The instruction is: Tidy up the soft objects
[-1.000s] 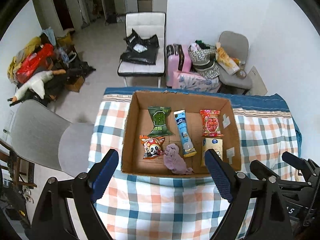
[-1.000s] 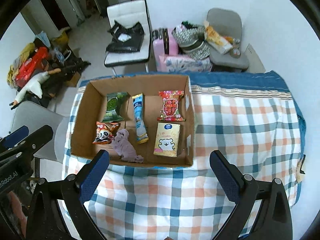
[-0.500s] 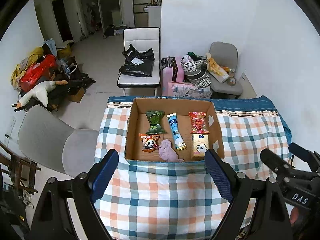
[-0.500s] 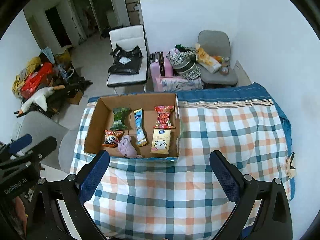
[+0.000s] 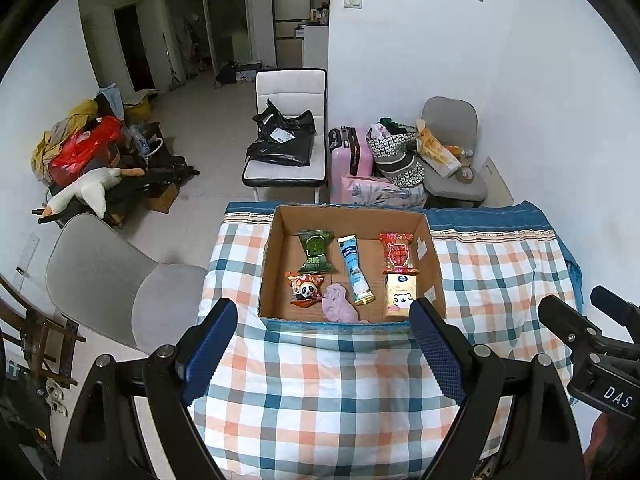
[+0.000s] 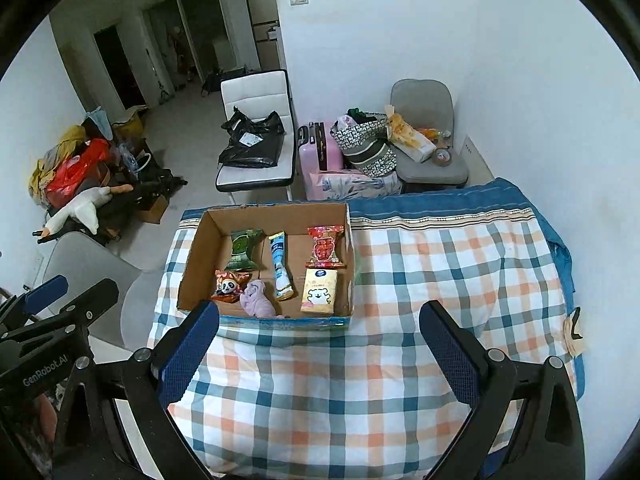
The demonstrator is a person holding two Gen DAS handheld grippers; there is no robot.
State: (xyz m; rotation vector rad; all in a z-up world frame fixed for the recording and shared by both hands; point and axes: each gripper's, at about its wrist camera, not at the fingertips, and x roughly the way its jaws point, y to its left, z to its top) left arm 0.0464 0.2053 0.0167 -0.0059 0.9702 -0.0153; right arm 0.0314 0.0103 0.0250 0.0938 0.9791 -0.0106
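An open cardboard box (image 5: 434, 256) (image 6: 192, 256) sits on a checked cloth. It holds a green packet (image 5: 315, 251) (image 6: 243, 250), a blue tube pack (image 5: 355, 269) (image 6: 281, 266), a red packet (image 5: 398, 253) (image 6: 325, 247), a panda snack bag (image 5: 305, 288) (image 6: 228, 287), a purple soft cloth (image 5: 339, 304) (image 6: 258, 300) and a yellow bear pack (image 5: 401, 295) (image 6: 319, 291). My left gripper (image 5: 323, 346) and my right gripper (image 6: 319, 346) are both open and empty, held high above the cloth on the near side of the box.
The checked cloth (image 5: 320, 392) (image 6: 440, 280) covers the table. A grey chair (image 5: 104, 280) stands at the left. Behind the table are a white chair with black bags (image 5: 286, 148), a pink suitcase (image 5: 348, 156) and another loaded grey chair (image 5: 452, 152).
Both grippers have pulled up and back from the box, so the box looks smaller and more of the room shows. Both stay open. The box contents have not moved.
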